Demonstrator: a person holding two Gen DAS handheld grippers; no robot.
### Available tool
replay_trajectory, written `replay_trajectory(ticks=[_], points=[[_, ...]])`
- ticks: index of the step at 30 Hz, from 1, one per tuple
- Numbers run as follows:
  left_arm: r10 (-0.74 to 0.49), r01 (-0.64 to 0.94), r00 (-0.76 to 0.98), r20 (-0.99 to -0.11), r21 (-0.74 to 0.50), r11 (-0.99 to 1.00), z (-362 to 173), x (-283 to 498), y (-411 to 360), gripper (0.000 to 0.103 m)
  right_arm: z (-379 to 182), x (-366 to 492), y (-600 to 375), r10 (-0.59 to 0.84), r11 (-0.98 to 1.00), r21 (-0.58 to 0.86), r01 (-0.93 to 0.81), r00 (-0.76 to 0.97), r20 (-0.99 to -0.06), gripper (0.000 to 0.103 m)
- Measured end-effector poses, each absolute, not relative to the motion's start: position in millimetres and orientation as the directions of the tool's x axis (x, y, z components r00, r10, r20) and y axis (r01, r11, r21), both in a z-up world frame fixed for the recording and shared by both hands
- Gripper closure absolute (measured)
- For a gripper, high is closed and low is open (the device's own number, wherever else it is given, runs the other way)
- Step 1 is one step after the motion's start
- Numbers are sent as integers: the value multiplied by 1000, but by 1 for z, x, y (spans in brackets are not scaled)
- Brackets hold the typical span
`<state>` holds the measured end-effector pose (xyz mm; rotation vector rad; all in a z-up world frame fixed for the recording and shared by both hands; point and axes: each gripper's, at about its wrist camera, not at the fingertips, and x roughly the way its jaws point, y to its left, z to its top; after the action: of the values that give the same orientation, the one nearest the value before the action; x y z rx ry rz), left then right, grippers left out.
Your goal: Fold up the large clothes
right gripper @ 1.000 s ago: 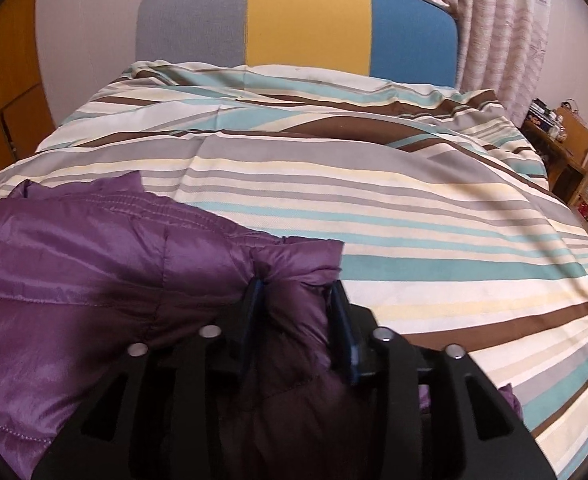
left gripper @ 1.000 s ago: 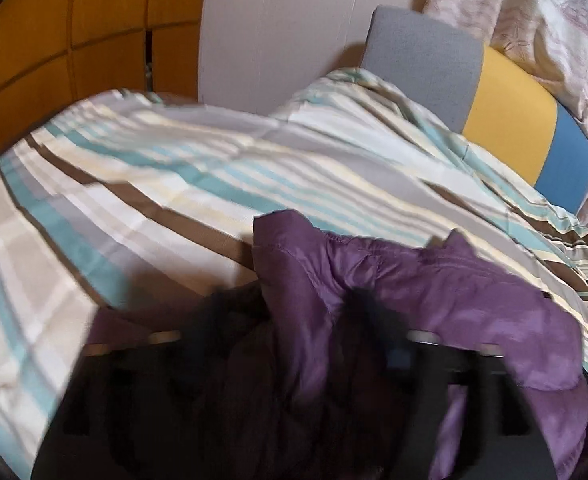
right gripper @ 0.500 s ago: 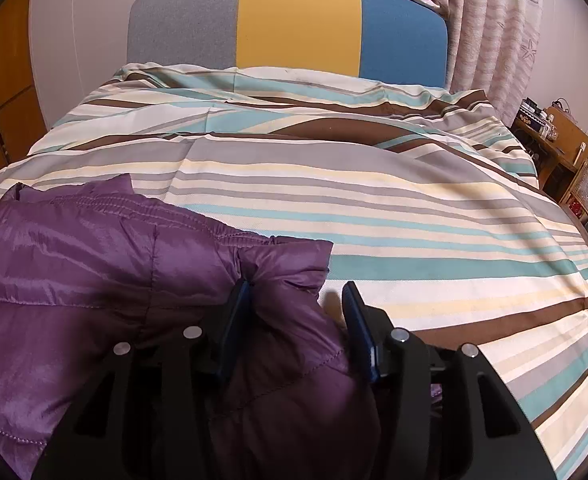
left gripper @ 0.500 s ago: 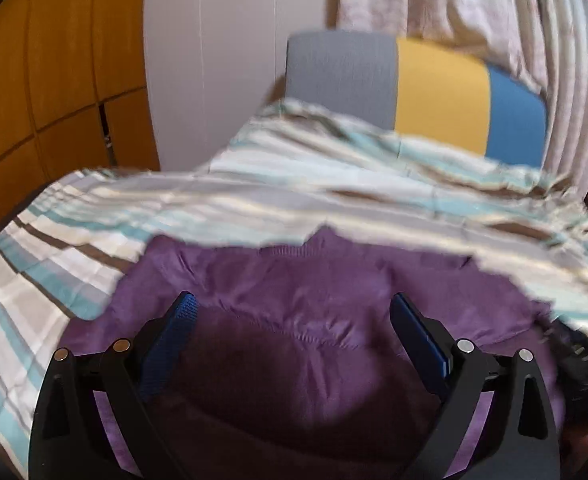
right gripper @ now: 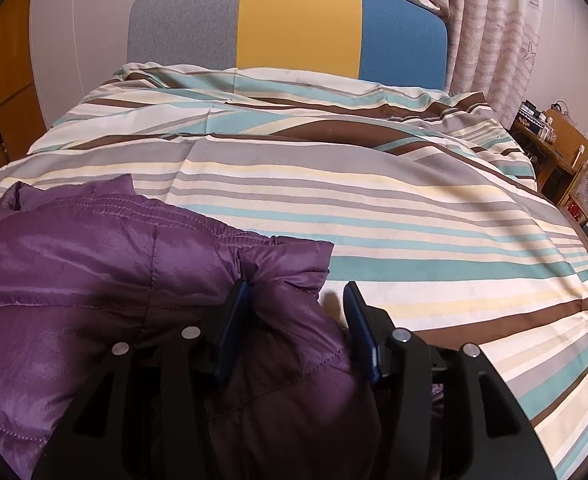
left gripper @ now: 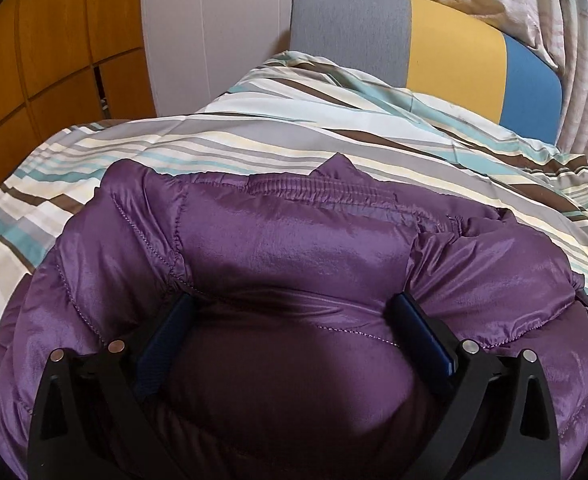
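We observe the purple padded jacket point(left gripper: 294, 248) lying bunched on the bed, on top of the striped duvet point(left gripper: 302, 140), at the near end of the bed and well apart from the grey, yellow and blue headboard point(left gripper: 446, 48). Our left gripper point(left gripper: 294, 308) stands with its jaws spread wide and opening; the middle of the jacket bulges up between the two blue pads point(left gripper: 422, 332), which lie against the fabric at either side without pinching it. In the right wrist view, the jacket point(right gripper: 94, 280) occupies the left part of the bed and the duvet point(right gripper: 414, 208) lies bare to the right. Our right gripper point(right gripper: 298, 292) is at the jacket's right-hand corner, jaws opening: the fold of fabric rests against the left pad point(right gripper: 234, 320), while the right pad stands clear of it over the duvet. Wooden cabinets point(left gripper: 54, 60) stand left of the bed, and a curtain point(right gripper: 494, 32) hangs beside the headboard.
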<state>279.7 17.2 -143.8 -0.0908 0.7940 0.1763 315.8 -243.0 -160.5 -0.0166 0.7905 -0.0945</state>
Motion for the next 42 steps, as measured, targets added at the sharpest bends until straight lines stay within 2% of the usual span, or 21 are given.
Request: replay_trajectory(ticks=[2,5,7,9,12,15,21,25,34,40,42], points=[[124,-191,686,-717,-13,981,-144,280,17,4,-152,308,-248,-68,997,-18,77,716,-694,39],[122,-191,687,-716,-16,981,-143,280,17,4,-121,277,-247,-27,998,33,58,806,-592,39],[123,-191,687,-717,-15,981,-143,281,17,4,-102,257,-235,50,997,81,-8,844,-534,39],[120,-191,687,-716,-18,982,-143,280,18,4,-95,249,-219,116,992,98,-76,847,-519,39],[117,-190,689,-715,-23,981,-143,280,18,4,-97,250,-189,200,980,98,-175,823,-532,40],[116,-191,689,-715,-25,981,-143,280,18,4,-111,259,-166,206,974,39,-224,800,-563,40],[128,-195,683,-719,-10,981,-144,282,15,4,-150,287,-167,202,977,86,-196,713,-672,39],[141,-198,676,-723,5,980,-145,284,13,4,-161,296,-161,173,980,54,-190,690,-702,39],[121,-195,673,-730,-17,981,-142,281,17,4,-163,296,-162,178,980,61,-190,693,-699,38],[80,-177,675,-733,-56,983,-127,264,37,4,-149,280,-182,219,976,143,-166,750,-625,35],[123,-206,691,-713,-31,978,-119,253,51,4,-143,273,-192,186,982,147,-121,769,-611,33]])
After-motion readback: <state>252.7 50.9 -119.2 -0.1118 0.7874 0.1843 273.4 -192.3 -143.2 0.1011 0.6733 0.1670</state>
